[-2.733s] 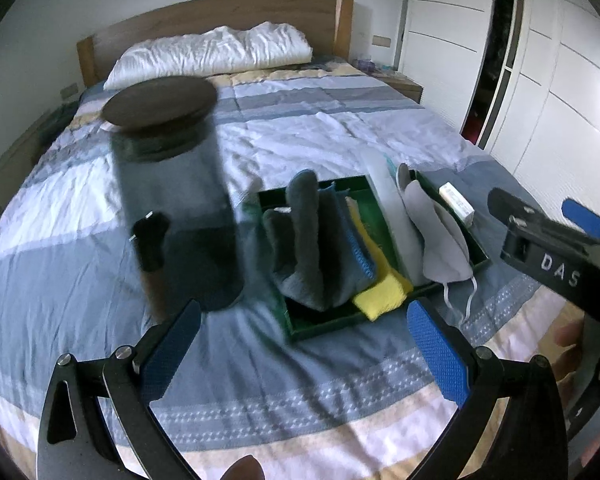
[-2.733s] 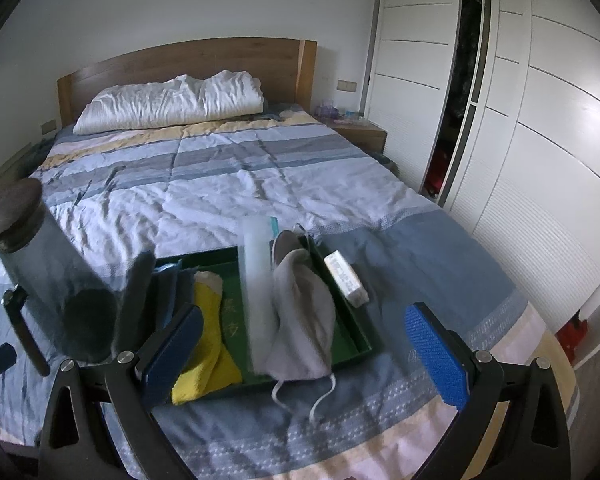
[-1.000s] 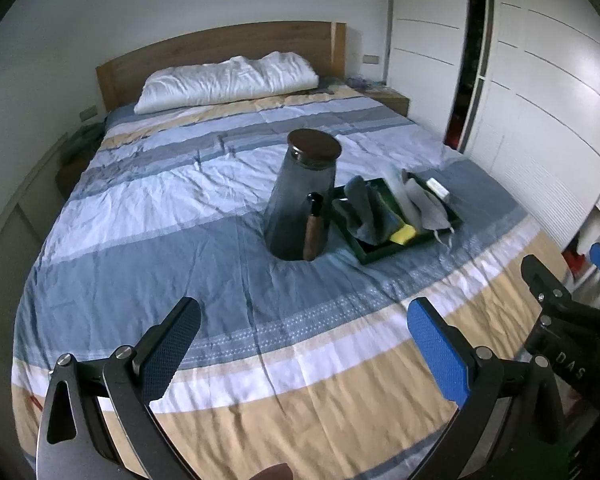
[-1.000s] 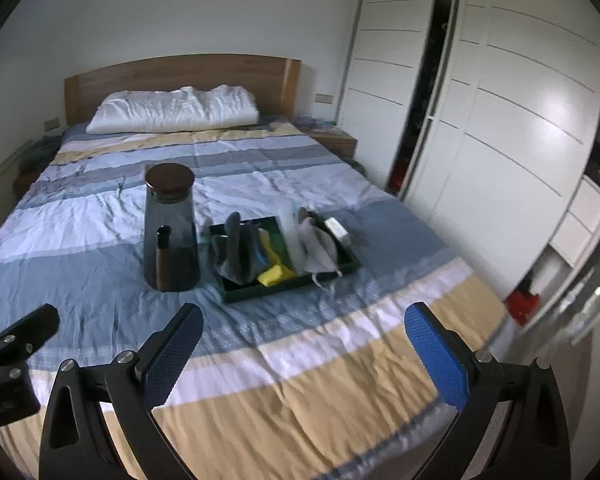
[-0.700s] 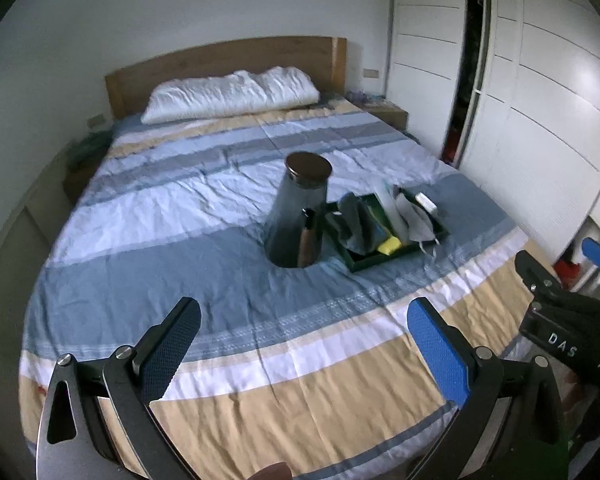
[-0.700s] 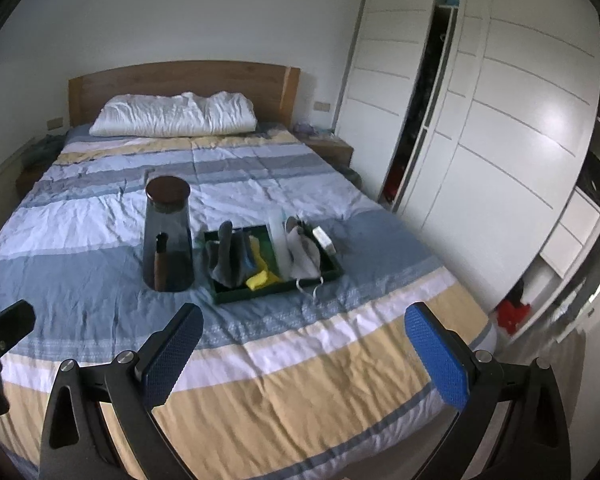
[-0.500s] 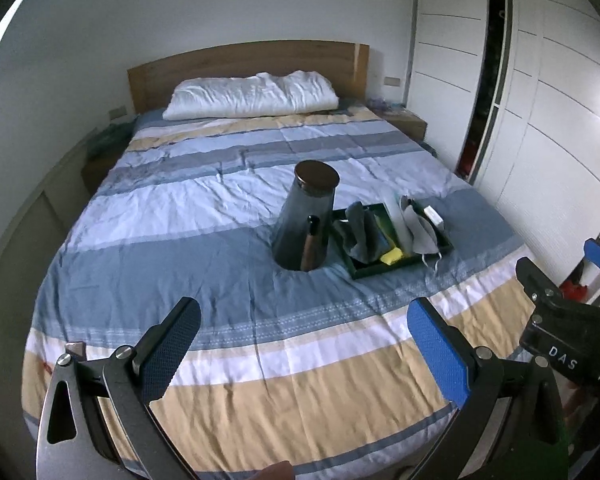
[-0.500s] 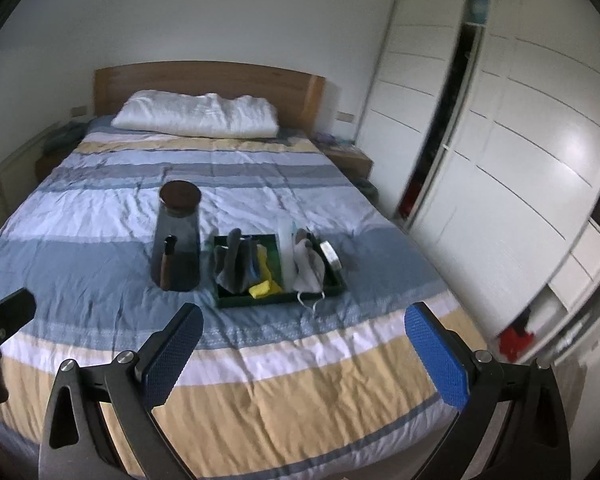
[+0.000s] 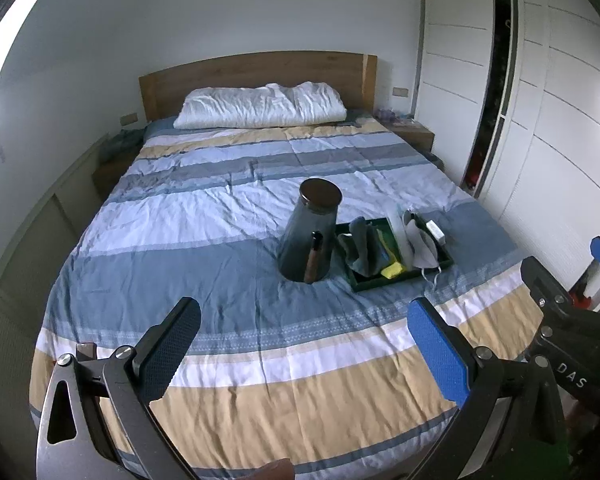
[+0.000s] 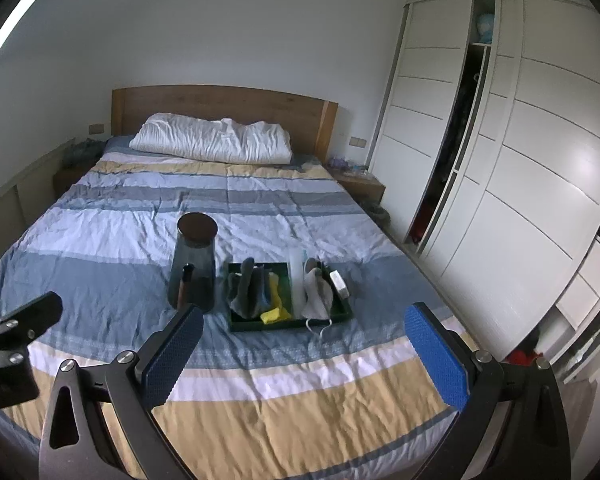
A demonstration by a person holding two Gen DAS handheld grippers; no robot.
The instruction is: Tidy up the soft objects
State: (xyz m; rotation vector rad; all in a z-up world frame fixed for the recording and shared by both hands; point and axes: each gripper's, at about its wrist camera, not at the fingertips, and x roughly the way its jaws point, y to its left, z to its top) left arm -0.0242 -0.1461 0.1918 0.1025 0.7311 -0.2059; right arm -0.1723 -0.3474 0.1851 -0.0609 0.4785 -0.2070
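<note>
A dark green tray (image 9: 364,282) (image 10: 252,324) lies on the striped bed. Inside it are grey cloths (image 9: 360,248) (image 10: 246,290), a yellow cloth (image 9: 393,269) (image 10: 275,313), a grey face mask (image 9: 420,249) (image 10: 318,294) and a small white box (image 9: 436,231) (image 10: 338,282). A dark glass jar (image 9: 310,236) (image 10: 194,258) with a brown lid stands just left of the tray. My left gripper (image 9: 306,344) and my right gripper (image 10: 300,344) are both open and empty, held back beyond the foot of the bed, far from the tray.
A white pillow (image 9: 260,106) (image 10: 212,142) rests against the wooden headboard (image 9: 256,70). White wardrobe doors (image 10: 520,160) line the right wall, one gap standing open. Wooden bedside tables (image 10: 360,186) flank the bed. Striped bedding (image 9: 260,360) lies between me and the tray.
Both grippers have pulled well back from the tray and jar, from right over them to past the foot of the bed. Both stay open and empty.
</note>
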